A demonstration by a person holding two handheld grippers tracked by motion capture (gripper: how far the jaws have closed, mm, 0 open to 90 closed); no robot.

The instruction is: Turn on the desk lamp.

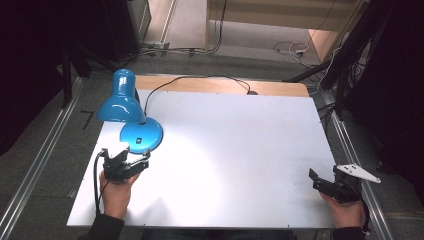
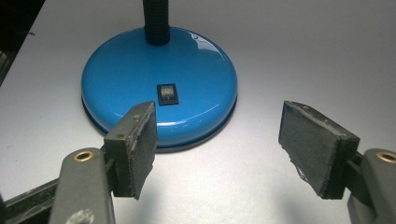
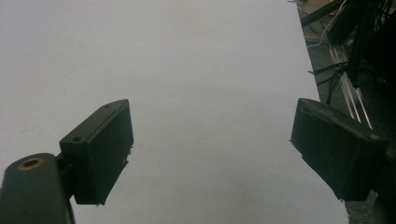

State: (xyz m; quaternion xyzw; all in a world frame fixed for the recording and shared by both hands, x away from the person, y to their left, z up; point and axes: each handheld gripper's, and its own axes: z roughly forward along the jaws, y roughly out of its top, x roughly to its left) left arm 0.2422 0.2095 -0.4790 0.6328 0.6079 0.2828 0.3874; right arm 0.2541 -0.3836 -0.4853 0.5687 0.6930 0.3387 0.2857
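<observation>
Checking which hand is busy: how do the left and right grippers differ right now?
The left gripper sits just before the blue lamp, its jaws facing the switch; the right gripper rests at the table's right edge, facing bare surface. The right carries a grey three-cornered plate. Both stand open, holding nothing.

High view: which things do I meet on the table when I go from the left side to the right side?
Left tool beside the blue lamp at the left → bare white table in the middle → right tool at the right edge.
</observation>
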